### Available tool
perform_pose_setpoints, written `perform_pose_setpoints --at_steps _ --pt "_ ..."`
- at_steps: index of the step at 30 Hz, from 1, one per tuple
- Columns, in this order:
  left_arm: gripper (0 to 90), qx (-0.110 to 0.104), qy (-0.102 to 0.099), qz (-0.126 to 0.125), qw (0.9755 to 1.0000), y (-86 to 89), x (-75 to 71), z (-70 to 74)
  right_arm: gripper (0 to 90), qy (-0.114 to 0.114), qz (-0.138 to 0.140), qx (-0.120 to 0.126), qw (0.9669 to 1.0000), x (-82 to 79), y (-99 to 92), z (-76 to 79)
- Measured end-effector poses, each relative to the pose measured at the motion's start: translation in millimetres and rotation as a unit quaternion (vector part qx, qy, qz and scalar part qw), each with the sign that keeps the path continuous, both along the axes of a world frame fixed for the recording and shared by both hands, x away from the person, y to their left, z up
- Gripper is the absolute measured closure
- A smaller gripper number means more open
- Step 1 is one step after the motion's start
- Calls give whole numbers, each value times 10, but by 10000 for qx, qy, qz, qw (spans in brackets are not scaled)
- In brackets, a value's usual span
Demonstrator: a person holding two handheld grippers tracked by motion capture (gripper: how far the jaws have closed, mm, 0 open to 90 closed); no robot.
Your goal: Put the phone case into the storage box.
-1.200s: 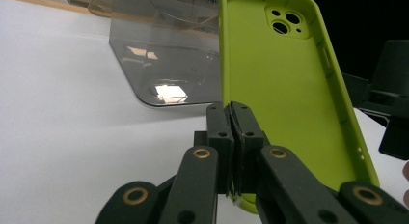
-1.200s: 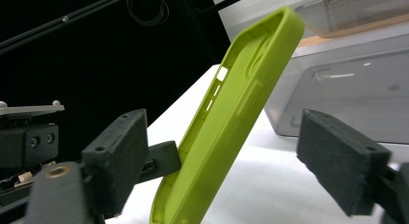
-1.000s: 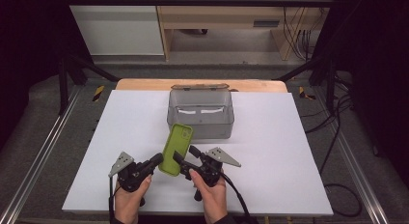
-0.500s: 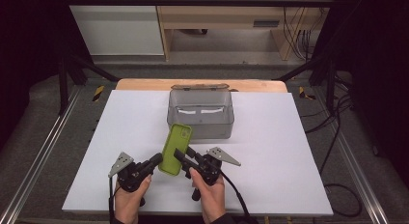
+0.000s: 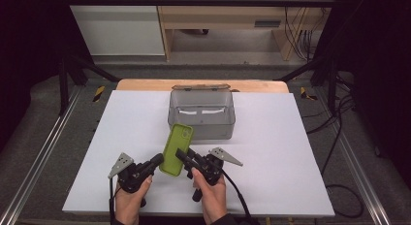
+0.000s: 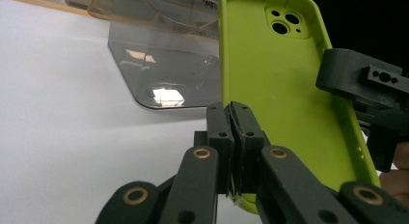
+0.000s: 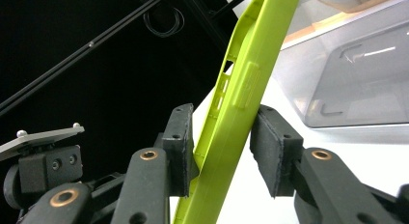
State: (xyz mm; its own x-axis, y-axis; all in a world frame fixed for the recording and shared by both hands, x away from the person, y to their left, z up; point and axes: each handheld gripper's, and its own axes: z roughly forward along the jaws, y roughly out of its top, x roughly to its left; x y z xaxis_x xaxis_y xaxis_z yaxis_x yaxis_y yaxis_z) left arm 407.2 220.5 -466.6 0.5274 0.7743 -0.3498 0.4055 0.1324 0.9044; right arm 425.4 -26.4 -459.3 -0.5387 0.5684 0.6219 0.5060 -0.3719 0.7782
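Observation:
A lime green phone case point(image 5: 177, 148) is held up over the white table between both grippers, camera cut-out at the far end. My left gripper point(image 5: 160, 159) is shut on the case's left rim; in the left gripper view its jaws point(image 6: 231, 113) pinch that thin edge point(image 6: 226, 79). My right gripper point(image 5: 180, 153) reaches in from the right. Its jaws have just been closing, and in the right gripper view the pads point(image 7: 272, 147) now touch the case point(image 7: 231, 113) on both sides, with the case tilted between them.
A clear grey plastic box point(image 5: 201, 116) with its lid open stands just beyond the case, in the middle of the white tabletop point(image 5: 291, 152). A wooden board point(image 5: 145, 84) edges the far side. Metal rails and cables run along both sides of the table.
The right gripper's jaws have narrowed onto the phone case. Both hands and the case stay where they were.

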Motion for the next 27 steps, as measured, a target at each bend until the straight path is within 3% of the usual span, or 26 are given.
perform_pose_setpoints --at_steps 27 --pt "880 -12 71 -82 9999 -32 8 -38 732 144 74 182 9997 36 -31 -12"
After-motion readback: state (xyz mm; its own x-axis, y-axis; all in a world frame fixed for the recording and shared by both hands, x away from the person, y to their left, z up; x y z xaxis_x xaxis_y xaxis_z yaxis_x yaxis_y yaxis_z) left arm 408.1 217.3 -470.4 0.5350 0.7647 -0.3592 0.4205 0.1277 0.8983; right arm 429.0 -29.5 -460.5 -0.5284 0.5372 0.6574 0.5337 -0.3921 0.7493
